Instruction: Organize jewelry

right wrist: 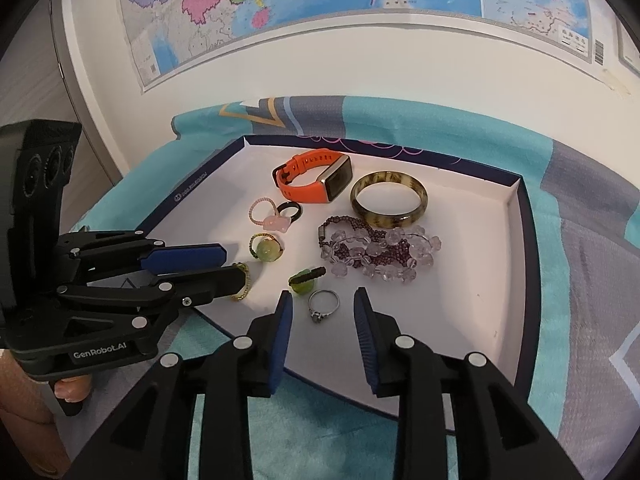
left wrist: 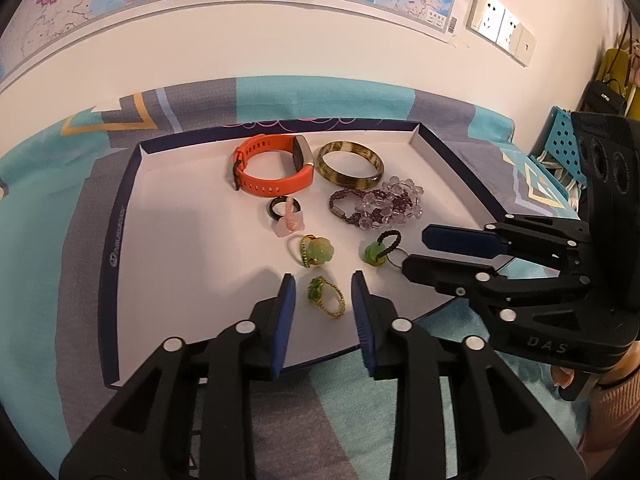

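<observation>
A white tray (left wrist: pixel 160 220) with a navy rim holds the jewelry. My left gripper (left wrist: pixel 322 284) stands open at its near edge, a gold ring with a green stone (left wrist: pixel 326 298) lying between the blue pads untouched. My right gripper (right wrist: pixel 323 298) is open too, around a silver ring (right wrist: pixel 323 305) that rests on the tray. Farther in lie an orange watch (left wrist: pixel 272 168), a mottled bangle (left wrist: pixel 350 164), purple bead bracelets (left wrist: pixel 380 204), a green rose ring (left wrist: pixel 316 254) and a green charm (left wrist: pixel 378 250). Each gripper shows in the other's view, the right gripper (left wrist: pixel 416 252) and the left gripper (right wrist: pixel 234 264).
The tray sits on a teal and grey patterned cloth (left wrist: pixel 60 200) against a white wall with maps (right wrist: pixel 320 0). A black ring (left wrist: pixel 280 205) and a pink ring (left wrist: pixel 290 224) lie mid-tray. A blue perforated basket (left wrist: pixel 560 140) stands at the right. A hand (right wrist: pixel 72 388) holds the left gripper.
</observation>
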A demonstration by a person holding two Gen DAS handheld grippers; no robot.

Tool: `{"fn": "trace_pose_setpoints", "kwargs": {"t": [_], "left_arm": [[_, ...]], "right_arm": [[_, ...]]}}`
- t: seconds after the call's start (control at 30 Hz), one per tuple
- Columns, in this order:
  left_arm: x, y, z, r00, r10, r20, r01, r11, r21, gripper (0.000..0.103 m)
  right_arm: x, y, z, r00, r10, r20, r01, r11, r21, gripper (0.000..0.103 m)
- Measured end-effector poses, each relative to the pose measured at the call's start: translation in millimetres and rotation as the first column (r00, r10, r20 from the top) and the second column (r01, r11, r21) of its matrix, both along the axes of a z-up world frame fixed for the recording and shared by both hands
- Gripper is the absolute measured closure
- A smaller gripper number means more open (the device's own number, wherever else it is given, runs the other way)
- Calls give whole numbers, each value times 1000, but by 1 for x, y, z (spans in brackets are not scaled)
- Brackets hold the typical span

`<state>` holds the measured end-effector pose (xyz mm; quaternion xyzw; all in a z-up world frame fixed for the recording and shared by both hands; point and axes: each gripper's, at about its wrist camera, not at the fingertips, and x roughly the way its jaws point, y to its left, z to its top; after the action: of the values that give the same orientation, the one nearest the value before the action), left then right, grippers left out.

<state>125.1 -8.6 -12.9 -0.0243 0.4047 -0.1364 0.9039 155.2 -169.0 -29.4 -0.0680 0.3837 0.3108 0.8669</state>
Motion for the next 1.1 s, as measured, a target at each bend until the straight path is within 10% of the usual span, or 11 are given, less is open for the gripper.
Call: {"fn": "trace_pose_setpoints", "kwargs": {"t": [0.4,0.6,1.1], "left_arm": [[-17,7,11,997,39,60,-40,999,10,41],[-35,14,20,991,76,112,-81,996,36,7],[-73,28,19,968,208,144,-223,970,100,6]], "right_arm": [[-15,-12,9,999,-25,25,24,999,34,48],[-27,-22,16,997,-55,55,52,997,64,22],[-69,-27,9,986,-117,120,116,993,16,7]]}}
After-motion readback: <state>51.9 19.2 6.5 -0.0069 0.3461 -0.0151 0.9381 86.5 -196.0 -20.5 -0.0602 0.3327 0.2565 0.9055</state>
